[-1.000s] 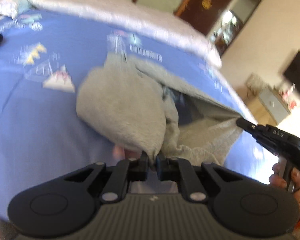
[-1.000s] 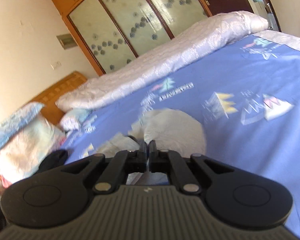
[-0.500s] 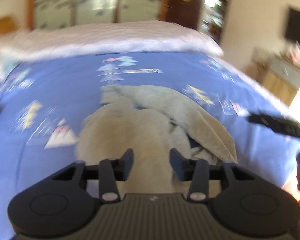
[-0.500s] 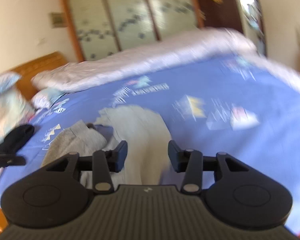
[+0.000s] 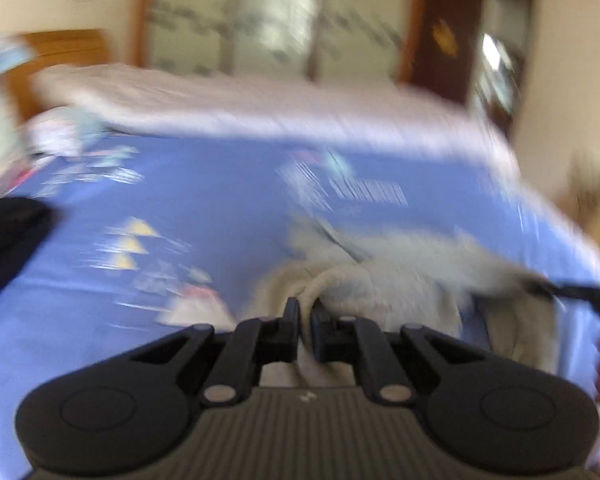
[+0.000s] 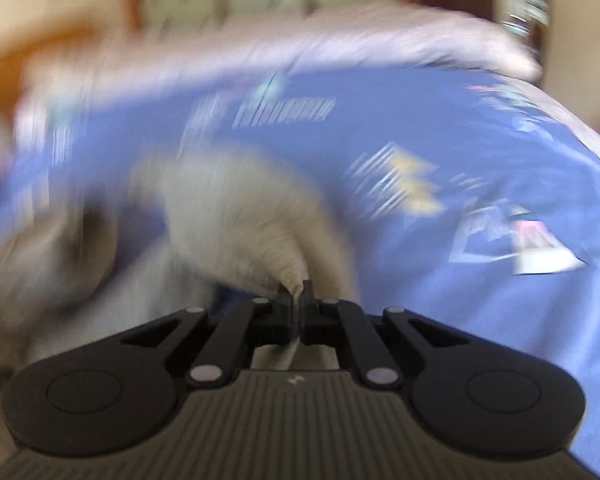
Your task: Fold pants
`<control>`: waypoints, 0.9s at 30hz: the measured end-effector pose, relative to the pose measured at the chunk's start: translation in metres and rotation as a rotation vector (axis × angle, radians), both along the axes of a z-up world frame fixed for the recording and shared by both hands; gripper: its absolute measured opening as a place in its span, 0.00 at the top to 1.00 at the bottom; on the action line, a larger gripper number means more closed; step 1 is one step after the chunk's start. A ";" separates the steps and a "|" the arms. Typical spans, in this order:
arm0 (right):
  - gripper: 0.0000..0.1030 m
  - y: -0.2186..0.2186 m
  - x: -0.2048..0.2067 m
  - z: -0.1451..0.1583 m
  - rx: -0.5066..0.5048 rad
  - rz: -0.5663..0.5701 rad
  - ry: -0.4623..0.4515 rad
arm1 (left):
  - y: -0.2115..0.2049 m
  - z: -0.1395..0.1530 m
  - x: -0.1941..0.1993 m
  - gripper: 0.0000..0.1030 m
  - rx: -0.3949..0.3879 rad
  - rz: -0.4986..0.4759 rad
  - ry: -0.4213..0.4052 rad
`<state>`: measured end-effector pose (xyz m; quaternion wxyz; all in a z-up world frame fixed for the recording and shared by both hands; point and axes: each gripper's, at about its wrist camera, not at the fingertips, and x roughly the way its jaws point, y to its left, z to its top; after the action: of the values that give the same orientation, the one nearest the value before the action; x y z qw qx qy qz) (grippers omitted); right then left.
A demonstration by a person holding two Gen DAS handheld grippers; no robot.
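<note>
A blue sheet (image 5: pixel 228 184) with printed shapes covers the bed (image 6: pixel 420 128), a pale quilt (image 5: pixel 260 108) rolled along its far side. The grey pants (image 6: pixel 236 208) lie bunched on the sheet – blurred in both views. The left gripper (image 5: pixel 305 322) is clenched on a fold of the pants; the right gripper (image 6: pixel 296 300) is clamped on another fold – cloth pinched between its jaws.

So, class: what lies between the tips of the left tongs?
A bunched fold of the grey pants sits pinched between the left tongs, which are shut on it; the left wrist view shows this.
</note>
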<state>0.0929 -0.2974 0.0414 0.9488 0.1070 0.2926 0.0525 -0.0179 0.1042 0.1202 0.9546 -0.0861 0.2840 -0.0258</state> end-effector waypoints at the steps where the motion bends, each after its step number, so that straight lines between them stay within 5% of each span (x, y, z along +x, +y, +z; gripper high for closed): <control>1: 0.94 -0.023 -0.010 0.013 0.060 -0.056 -0.038 | 0.022 0.006 -0.010 0.94 -0.053 0.049 -0.012; 4: 0.94 -0.084 -0.049 0.033 0.215 -0.212 -0.121 | 0.075 -0.001 -0.044 0.93 -0.229 0.154 0.009; 6: 0.94 -0.106 -0.084 0.028 0.266 -0.281 -0.142 | 0.090 -0.023 -0.066 0.93 -0.348 0.142 0.064; 11: 0.87 -0.111 -0.140 -0.010 0.162 -0.403 0.007 | 0.065 -0.086 -0.101 0.90 -0.282 0.128 0.333; 13: 0.74 -0.112 -0.143 -0.026 0.148 -0.408 0.089 | 0.063 -0.095 -0.109 0.90 -0.293 0.110 0.397; 17: 0.66 -0.110 -0.142 -0.016 0.131 -0.443 0.043 | 0.088 -0.062 -0.116 0.81 -0.285 0.170 0.277; 21: 0.60 -0.070 -0.127 0.024 0.027 -0.335 -0.102 | 0.107 -0.022 -0.105 0.60 -0.255 0.220 0.109; 24: 0.59 -0.041 -0.106 0.040 0.020 -0.213 -0.149 | 0.106 -0.014 -0.077 0.53 -0.142 0.235 0.089; 27: 0.46 -0.008 -0.074 0.046 0.036 -0.041 -0.148 | 0.103 -0.021 -0.030 0.44 -0.080 0.207 0.108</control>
<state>0.0188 -0.3055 0.0873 0.9666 0.1260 0.2183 0.0459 -0.0482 0.2075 0.0996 0.9314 -0.1540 0.3232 0.0663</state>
